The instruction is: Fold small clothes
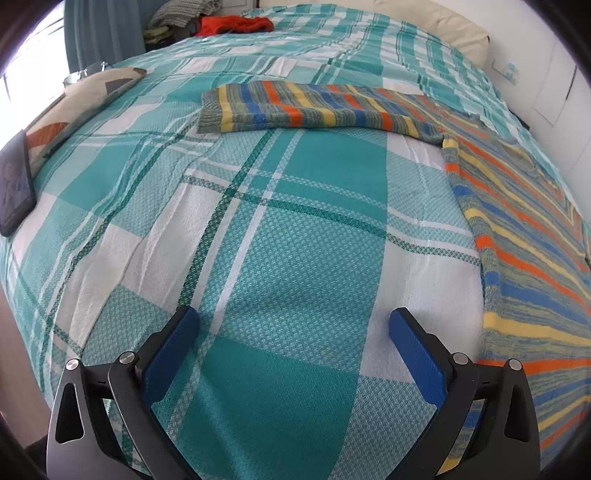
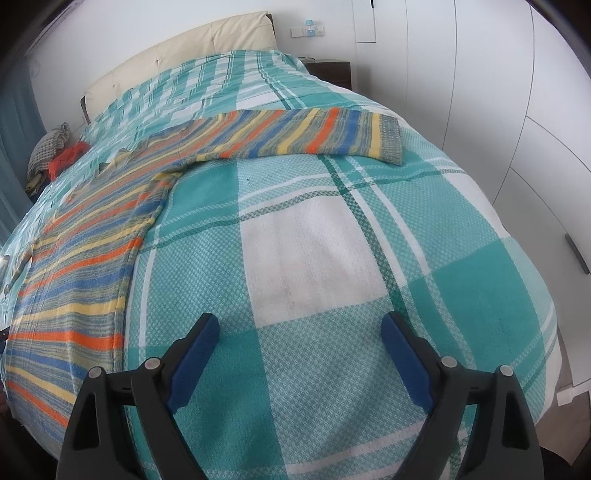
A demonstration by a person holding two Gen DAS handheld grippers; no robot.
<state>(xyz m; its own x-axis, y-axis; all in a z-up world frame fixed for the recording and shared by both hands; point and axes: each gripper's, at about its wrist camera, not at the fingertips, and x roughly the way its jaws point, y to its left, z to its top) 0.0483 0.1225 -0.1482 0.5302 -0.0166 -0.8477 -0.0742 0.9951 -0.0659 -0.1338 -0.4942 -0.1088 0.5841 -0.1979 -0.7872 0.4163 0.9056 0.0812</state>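
Note:
A striped knit sweater (image 1: 524,229) in blue, orange, yellow and grey lies flat on the teal plaid bedspread (image 1: 280,229). One sleeve (image 1: 295,109) stretches out to the left in the left wrist view. In the right wrist view the sweater body (image 2: 81,266) lies at the left and its other sleeve (image 2: 314,136) reaches right. My left gripper (image 1: 293,323) hovers open over bare bedspread, left of the sweater's side edge, nothing between its blue pads. My right gripper (image 2: 297,328) is open too, over bare bedspread (image 2: 332,258) to the right of the sweater's body.
A patterned cushion (image 1: 85,99) and a dark flat object (image 1: 14,184) lie at the bed's left edge. A pile of clothes with a red garment (image 1: 236,26) sits at the far corner. A cream headboard (image 2: 177,55), a nightstand (image 2: 328,72) and white wardrobe doors (image 2: 498,110) border the bed.

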